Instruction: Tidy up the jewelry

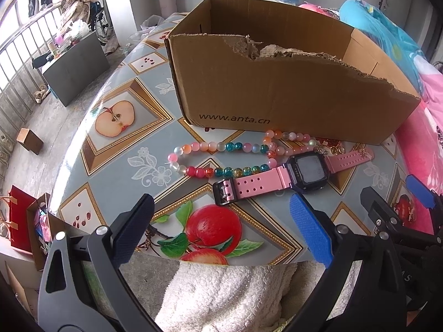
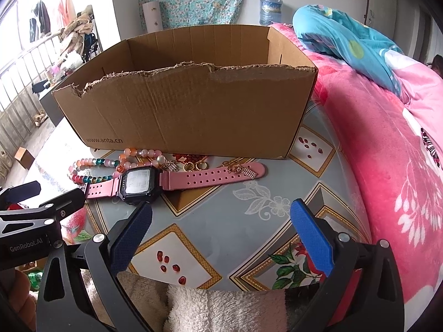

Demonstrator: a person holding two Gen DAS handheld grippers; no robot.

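A pink-strapped digital watch lies on the table in front of a torn brown cardboard box. A colourful bead necklace lies looped just left of the watch. Small gold rings and charms lie by the box, some on the watch strap. My left gripper is open and empty, just short of the watch buckle. My right gripper is open and empty, near the watch. The box and the beads also show in the right wrist view.
The table has a fruit-pattern cloth. A white towel lies at its near edge. A pink bed with a blue quilt is on the right. A floor drop, a dark cabinet and bags are on the left.
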